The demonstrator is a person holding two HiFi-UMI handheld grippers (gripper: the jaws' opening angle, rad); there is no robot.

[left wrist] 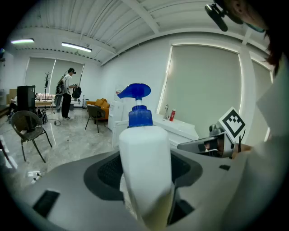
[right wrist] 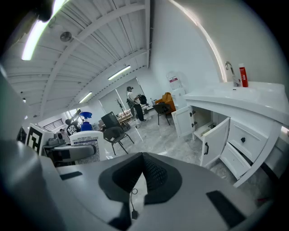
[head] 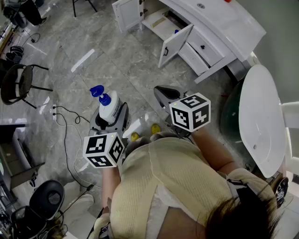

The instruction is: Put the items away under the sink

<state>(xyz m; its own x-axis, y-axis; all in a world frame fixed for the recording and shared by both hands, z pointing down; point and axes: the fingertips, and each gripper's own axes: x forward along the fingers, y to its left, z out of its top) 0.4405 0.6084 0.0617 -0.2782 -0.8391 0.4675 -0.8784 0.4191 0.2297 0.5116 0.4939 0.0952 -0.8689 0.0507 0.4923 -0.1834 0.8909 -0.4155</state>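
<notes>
Carrying step: the left hand-held gripper [head: 110, 113] clamps the white pump bottle [left wrist: 145, 167] upright between its jaws, while the right hand-held gripper [right wrist: 142, 159] is closed and empty. The under-sink cabinet [head: 161, 22] lies well ahead of both (doors already open), so the next move is probably to bring the bottle to it.

In the head view the left hand-held gripper [head: 110, 116] hides the lower part of the bottle [head: 109, 106]; in the left gripper view the bottom edge cuts off its base. A door [head: 175, 44] hides much of the cabinet [head: 159, 21], and the blue thing [head: 176, 31] inside is too small to tell. The top edge cuts a red thing [head: 227, 1].
</notes>
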